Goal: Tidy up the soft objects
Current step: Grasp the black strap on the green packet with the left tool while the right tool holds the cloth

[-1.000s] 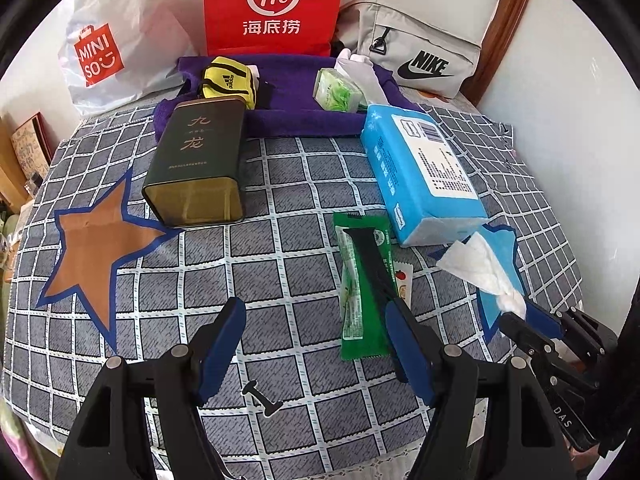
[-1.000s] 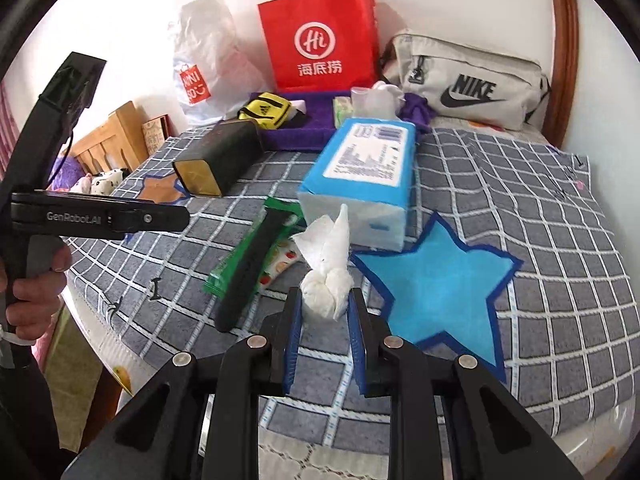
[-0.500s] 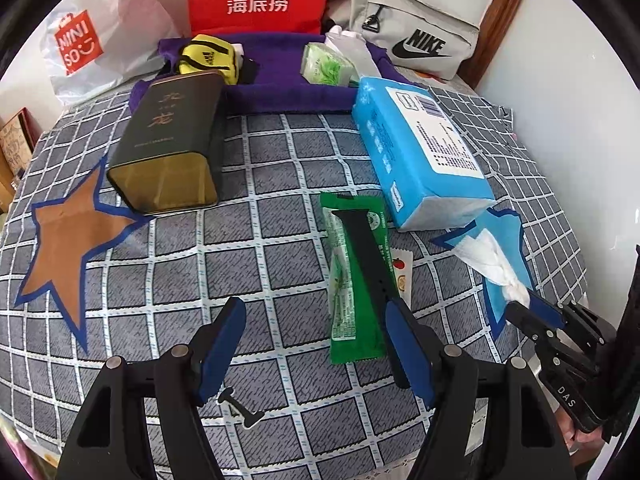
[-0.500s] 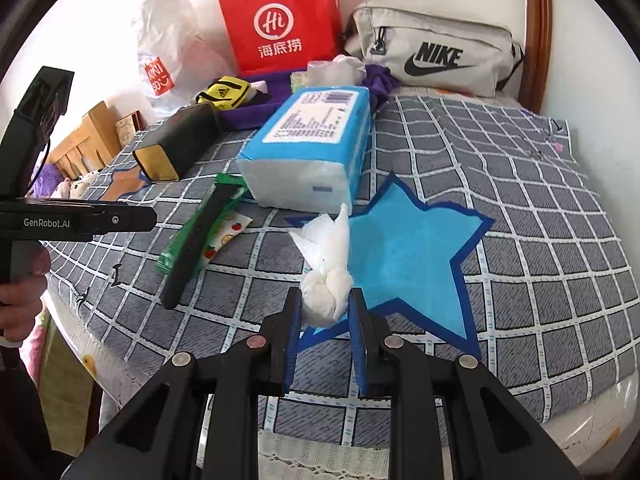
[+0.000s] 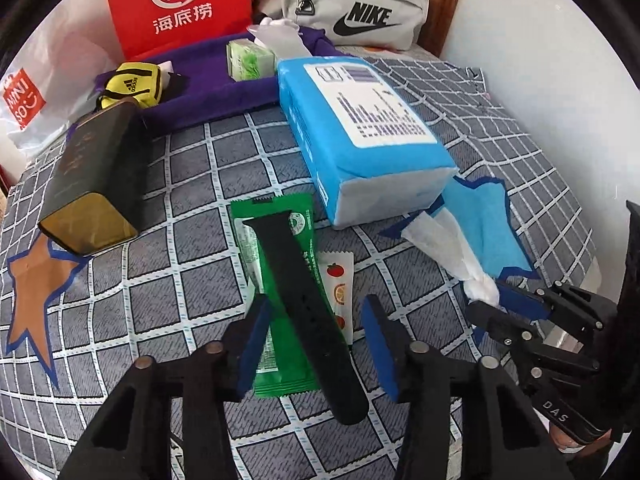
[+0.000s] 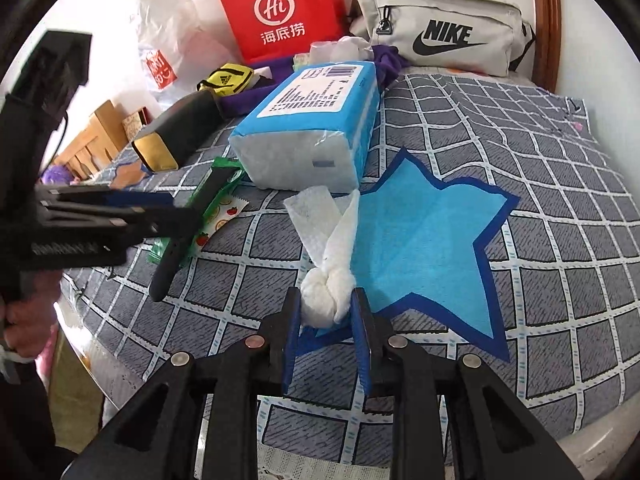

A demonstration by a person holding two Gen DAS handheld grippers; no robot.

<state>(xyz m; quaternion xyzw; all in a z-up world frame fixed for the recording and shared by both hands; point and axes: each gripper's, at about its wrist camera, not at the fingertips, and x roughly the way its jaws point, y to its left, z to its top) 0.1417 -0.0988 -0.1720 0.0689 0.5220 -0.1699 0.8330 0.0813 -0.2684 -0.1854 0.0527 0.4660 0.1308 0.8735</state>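
Hiding green packet (image 5: 280,320): black strap (image 5: 308,312).

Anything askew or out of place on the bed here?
The black strap lies slanted across the green packet, stacked rather than sorted. The dark tin lies tipped on its side. The right gripper holds a knotted tissue.

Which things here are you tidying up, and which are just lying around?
Being tidied:
- tissue, pinched in the right hand-held gripper over the blue star
- black strap, between the left hand-held gripper's closing jaws
- green packet

Lying about:
- tissue pack
- tin
- red bag
- Nike bag
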